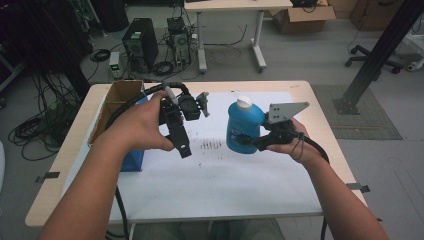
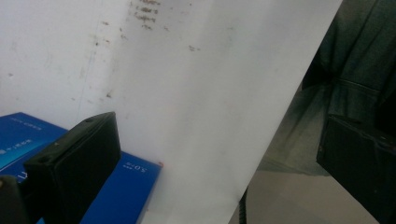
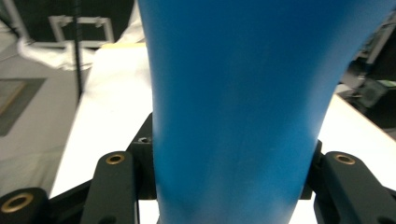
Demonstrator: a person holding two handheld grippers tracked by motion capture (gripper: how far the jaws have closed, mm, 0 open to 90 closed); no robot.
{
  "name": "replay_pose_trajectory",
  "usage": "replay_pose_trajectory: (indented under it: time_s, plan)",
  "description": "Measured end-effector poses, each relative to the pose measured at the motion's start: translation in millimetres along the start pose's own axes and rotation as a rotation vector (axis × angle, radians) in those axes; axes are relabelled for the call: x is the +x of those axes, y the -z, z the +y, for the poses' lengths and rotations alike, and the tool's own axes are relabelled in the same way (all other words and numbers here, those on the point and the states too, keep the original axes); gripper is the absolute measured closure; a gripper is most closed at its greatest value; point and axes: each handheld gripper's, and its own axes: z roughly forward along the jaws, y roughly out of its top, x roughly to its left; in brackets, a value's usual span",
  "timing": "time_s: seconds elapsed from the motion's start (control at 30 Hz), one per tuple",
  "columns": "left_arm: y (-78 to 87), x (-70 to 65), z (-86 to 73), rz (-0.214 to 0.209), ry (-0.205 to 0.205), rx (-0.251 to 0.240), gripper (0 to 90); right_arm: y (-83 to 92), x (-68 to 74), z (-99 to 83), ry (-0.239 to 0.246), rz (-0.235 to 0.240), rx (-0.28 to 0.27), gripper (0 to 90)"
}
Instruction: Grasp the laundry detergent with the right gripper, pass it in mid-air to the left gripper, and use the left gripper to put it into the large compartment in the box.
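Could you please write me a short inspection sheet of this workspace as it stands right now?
Surface: light wooden table under a white paper sheet with dark specks.
Job's things: blue plastic bottle with white cap, held upright.
Clutter: open brown cardboard box; blue carton beside it.
Grippers: right gripper shut on the bottle; left gripper open, holding nothing.
Cables: black cable trails from the left gripper.
Surroundings: computer tower, floor cables, second desk.

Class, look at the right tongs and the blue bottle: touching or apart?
Touching. In the right gripper view the blue bottle sits pressed between both jaws of the right tongs, no gap either side.
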Motion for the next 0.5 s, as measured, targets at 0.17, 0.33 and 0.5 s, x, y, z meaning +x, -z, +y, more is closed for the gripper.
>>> replay_pose_trajectory:
  time_s: [0.17,0.33,0.5]
  plan:
    - [0.0,-3.6,2.0,-0.017,-0.030,-0.002,0.2,-3.6,2.8,-2.3,0.014,0.064,0.002,45.1]
    - [3.7,-8.4,5.5,-0.034,-0.071,-0.014,0.2,-9.0,9.4,-4.8,0.025,0.148,-0.004,45.1]
    - [3.6,-13.0,9.3,-0.048,-0.099,-0.001,0.2,-16.9,15.8,-8.2,0.032,0.186,-0.001,45.1]
